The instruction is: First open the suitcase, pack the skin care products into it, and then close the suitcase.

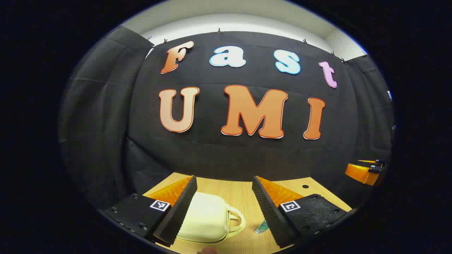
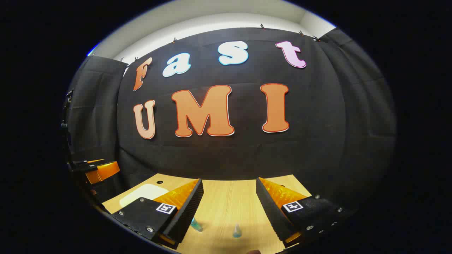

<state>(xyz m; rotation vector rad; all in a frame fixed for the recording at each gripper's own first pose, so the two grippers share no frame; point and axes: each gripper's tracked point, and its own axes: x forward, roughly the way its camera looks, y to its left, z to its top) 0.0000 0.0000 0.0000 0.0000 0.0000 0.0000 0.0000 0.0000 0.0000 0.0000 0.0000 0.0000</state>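
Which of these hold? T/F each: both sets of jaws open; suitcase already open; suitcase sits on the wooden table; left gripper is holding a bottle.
1. Both sets of jaws are open. True: the left gripper and the right gripper are spread wide.
2. The suitcase is already open. False: it lies closed.
3. The suitcase sits on the wooden table. True.
4. The left gripper holds a bottle. False: nothing sits between its jaws; two small bottles stand on the table.

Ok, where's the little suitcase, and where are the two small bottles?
Cream suitcase (image 1: pixel 206 218): left gripper view, point on its closed lid.
Left small bottle (image 2: pixel 196 225): right gripper view, point on its body beside the hand-held gripper's finger.
Right small bottle (image 2: pixel 237 231): right gripper view, point on its body, standing on the table.
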